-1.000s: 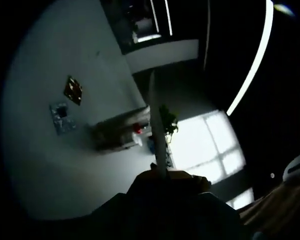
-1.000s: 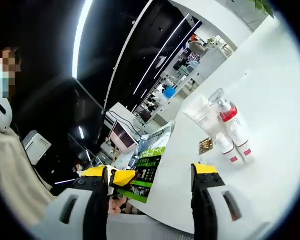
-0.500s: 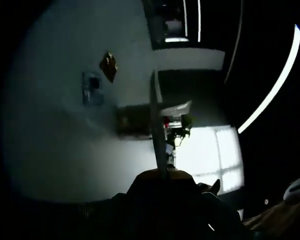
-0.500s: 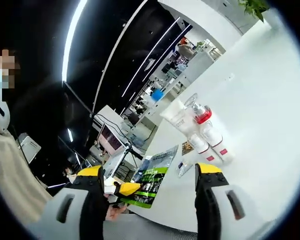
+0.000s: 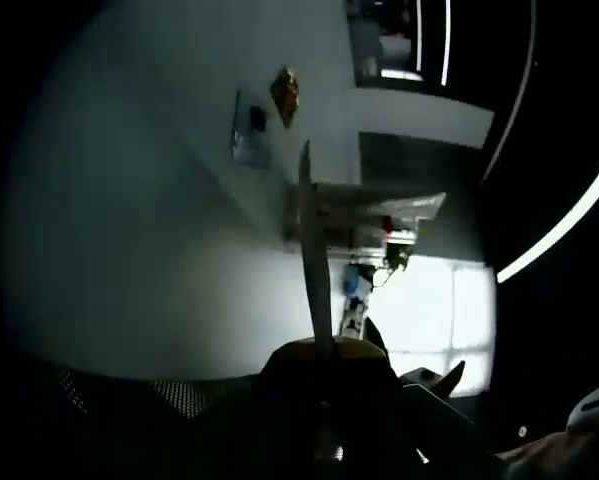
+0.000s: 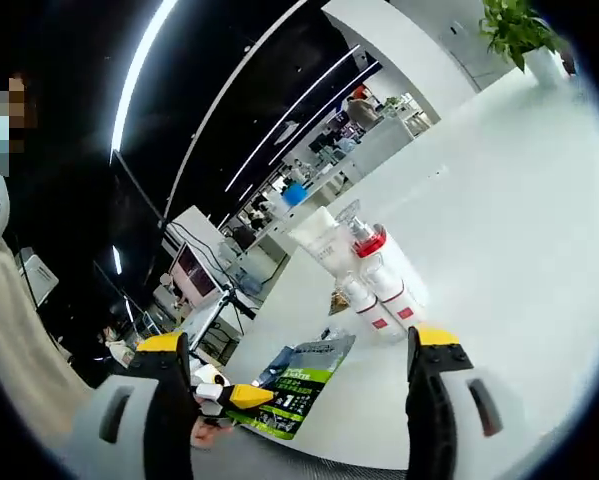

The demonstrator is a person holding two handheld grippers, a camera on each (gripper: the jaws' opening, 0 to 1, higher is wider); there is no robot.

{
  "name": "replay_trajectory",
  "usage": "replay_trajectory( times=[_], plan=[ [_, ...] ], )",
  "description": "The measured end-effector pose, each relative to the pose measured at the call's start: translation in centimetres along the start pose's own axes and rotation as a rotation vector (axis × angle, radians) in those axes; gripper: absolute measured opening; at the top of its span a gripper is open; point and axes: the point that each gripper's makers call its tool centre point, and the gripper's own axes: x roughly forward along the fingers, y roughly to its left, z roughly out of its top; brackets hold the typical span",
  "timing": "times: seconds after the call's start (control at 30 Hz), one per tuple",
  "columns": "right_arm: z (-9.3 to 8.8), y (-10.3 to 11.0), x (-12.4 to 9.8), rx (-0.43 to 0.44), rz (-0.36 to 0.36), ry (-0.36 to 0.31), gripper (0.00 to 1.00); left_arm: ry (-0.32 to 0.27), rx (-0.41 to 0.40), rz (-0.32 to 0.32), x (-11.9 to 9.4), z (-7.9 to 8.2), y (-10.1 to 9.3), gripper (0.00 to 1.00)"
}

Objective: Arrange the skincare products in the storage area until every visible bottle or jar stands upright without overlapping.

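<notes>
On the white table (image 6: 499,230), right gripper view: your skincare bottles cluster together, well apart from your tongs. White tube (image 6: 321,238) at the back, red-capped pump bottle (image 6: 379,268) beside it, smaller white bottle (image 6: 362,305) in front, touching or nearly so. Green sachet (image 6: 301,385) lies flat near the table's edge, between the yellow-tipped jaws of your right gripper (image 6: 297,352), which stand wide apart, holding nothing. Potted plant (image 6: 519,32) far off at the table's end.

Left gripper view: very dark. Your left gripper (image 5: 317,300) has its jaws pressed into one thin blade, closed, nothing visible between them. Table reads grey; two small flat packets (image 5: 251,128) lie on it.
</notes>
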Motion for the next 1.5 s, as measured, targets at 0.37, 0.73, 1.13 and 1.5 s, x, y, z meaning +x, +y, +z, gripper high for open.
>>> replay_trajectory(
  times=[0.37, 0.73, 1.13, 1.5],
  plan=[
    [-0.1, -0.1, 0.1, -0.006, -0.003, 0.003, 0.90, 0.000, -0.057, 0.048, 0.7, -0.2, 1.1, 0.00],
    [-0.2, -0.1, 0.0, 0.000, -0.006, 0.003, 0.90, 0.006, -0.118, 0.099, 1.0, 0.8, 3.4, 0.00],
    [-0.2, -0.1, 0.0, 0.001, -0.007, 0.001, 0.90, -0.009, -0.186, 0.149, 1.6, 0.3, 3.5, 0.00],
    [-0.2, -0.1, 0.0, 0.004, -0.004, 0.001, 0.90, -0.065, -0.224, 0.181, 1.4, 0.7, 2.6, 0.11]
  ],
)
